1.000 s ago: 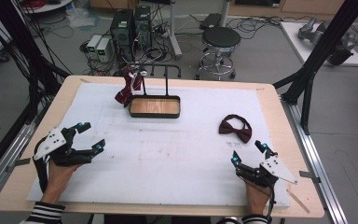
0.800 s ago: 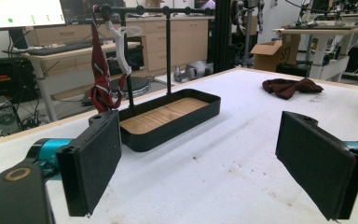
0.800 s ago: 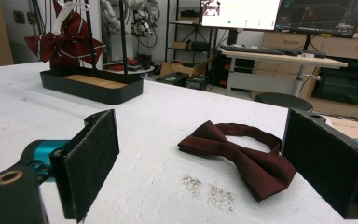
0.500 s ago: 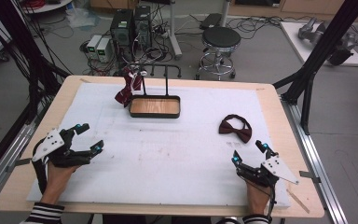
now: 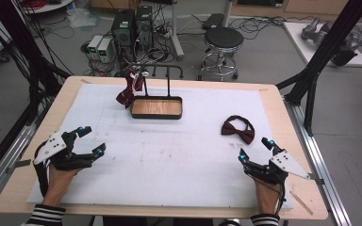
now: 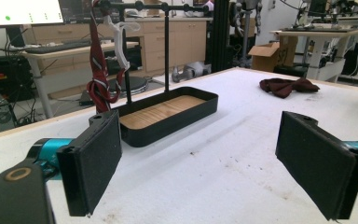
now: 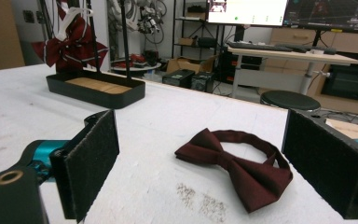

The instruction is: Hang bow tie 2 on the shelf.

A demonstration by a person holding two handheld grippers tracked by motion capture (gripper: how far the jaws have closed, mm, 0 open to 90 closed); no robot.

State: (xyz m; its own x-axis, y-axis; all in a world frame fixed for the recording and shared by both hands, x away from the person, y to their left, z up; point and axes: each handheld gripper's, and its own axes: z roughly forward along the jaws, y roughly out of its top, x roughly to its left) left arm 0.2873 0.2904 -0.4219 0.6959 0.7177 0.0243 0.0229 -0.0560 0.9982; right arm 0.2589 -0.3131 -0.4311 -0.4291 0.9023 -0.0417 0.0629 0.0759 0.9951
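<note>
A dark red bow tie (image 5: 238, 129) lies flat on the white table cover, right of centre; in the right gripper view the bow tie (image 7: 235, 164) sits just beyond the jaws. My right gripper (image 5: 255, 149) rests open at the front right, a short way in front of it. A black stand with a wood-lined tray (image 5: 156, 108) stands at the back centre, and a striped red bow tie (image 5: 129, 87) hangs from its left arm. My left gripper (image 5: 91, 139) rests open at the front left, empty, facing the tray (image 6: 168, 114).
The table's wooden rim (image 5: 273, 92) frames the white cover (image 5: 169, 160). Behind the table stand a black stool (image 5: 222, 40), computer boxes (image 5: 131, 26) and loose cables. Black frame legs (image 5: 311, 70) rise at the right.
</note>
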